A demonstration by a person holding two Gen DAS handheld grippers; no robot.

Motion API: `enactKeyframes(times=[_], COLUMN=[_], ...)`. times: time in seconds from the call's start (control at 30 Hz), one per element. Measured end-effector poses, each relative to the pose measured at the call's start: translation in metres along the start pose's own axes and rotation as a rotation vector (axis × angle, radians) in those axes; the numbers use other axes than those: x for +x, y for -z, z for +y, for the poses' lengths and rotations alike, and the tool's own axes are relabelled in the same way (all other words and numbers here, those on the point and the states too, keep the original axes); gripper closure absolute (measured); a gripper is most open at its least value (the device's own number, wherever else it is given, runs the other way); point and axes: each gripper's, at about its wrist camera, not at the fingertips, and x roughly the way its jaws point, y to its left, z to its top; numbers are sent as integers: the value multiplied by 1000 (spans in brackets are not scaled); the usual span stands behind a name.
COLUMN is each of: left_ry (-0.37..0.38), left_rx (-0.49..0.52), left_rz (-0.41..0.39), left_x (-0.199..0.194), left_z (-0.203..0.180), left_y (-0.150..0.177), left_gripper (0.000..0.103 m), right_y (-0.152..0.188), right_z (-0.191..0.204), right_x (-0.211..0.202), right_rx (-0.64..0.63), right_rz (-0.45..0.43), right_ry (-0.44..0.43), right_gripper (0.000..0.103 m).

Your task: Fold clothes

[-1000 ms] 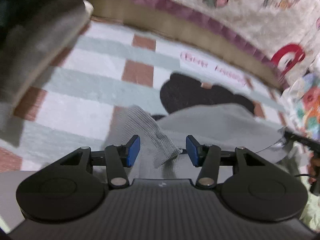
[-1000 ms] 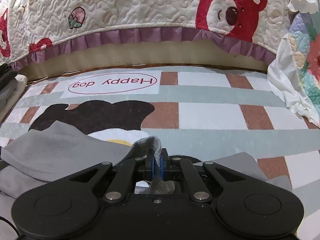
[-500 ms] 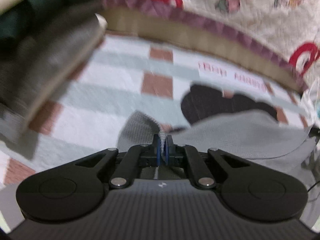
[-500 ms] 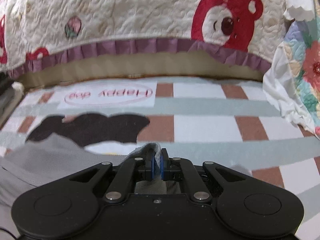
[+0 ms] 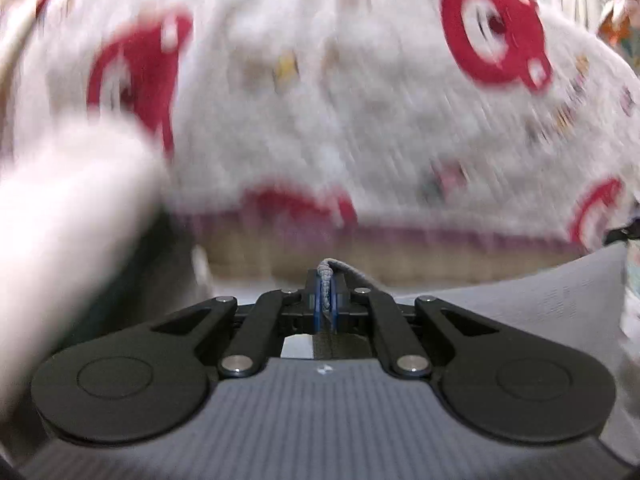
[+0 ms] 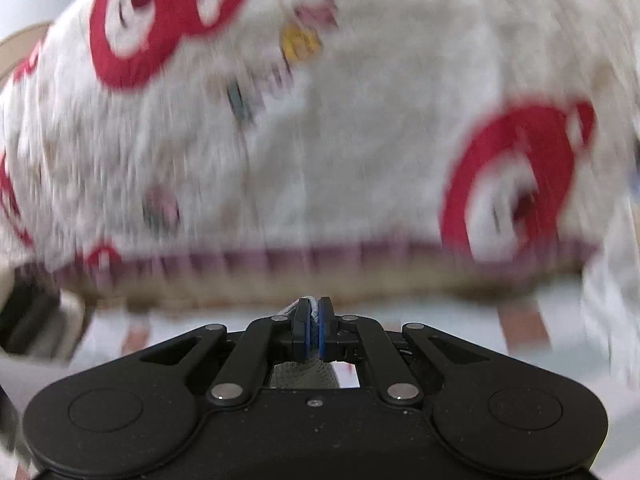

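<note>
Grippers, two of them, are each pinching one gray garment. Nearest, the left gripper is holding its jaws tight on a bunched gray edge, and the cloth is stretching away to the right side of that view. The right gripper is doing the same with another bit of gray knit edge, and more gray cloth is showing just under its jaws.

My guess is that the lifting step is going on: both pictures are blurry and both cameras are pointing up at the wall of the bed, so the garment is hanging in the air between the two grippers, above the checked mat. Next, I think the cloth needs laying out flat and smooth on the mat, with both pinches kept tight so it is not slipping.

Farther off, one white quilt with red bears is hanging down, with one purple frill along its bottom
</note>
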Motion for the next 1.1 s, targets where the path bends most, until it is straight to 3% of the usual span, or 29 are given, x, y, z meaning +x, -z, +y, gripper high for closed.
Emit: enactKeyframes(times=[0.13,0.4,0.47,0.57,0.6,0.67,0.73,0.8,0.83,0.87,0.93,1.0,1.1], left_ry=[-51,-95,-123,-200,-221,-279,-269,-260,-243,-177,-58,17,53], left_rx=[53,88,88,100,102,109,44,-20,-60,-129,-228,-270,-294], left_rz=[-14,22,52,134,165,209,206,203,209,244,341,453,527], left_x=[53,125,144,176,187,199,185,171,164,153,134,118,87], left_z=[-4,-14,-12,-4,-1,8,18,27,32,35,37,33,26], left_y=[-32,-17,-8,12,20,36,46,55,60,67,86,109,143], left_gripper=[99,99,99,97,95,95,91,73,71,68,57,53,50], right_y=[-25,-66,-73,-55,-42,-17,12,38,51,63,86,102,116], right_z=[14,21,16,11,7,-1,-10,-26,-36,-46,-65,-73,-73], right_x=[29,62,75,79,82,87,96,105,109,110,112,113,116], right_rx=[-16,-141,-168,-190,-193,-197,-191,-76,11,115,285,324,316], right_rz=[-92,-226,-184,-134,-83,21,145,297,379,423,477,479,453], right_ry=[28,115,54,24,-1,-52,-46,-34,-24,-17,-78,-45,-13], right_gripper=[99,103,103,87,72,58,58,58,58,57,56,54,50])
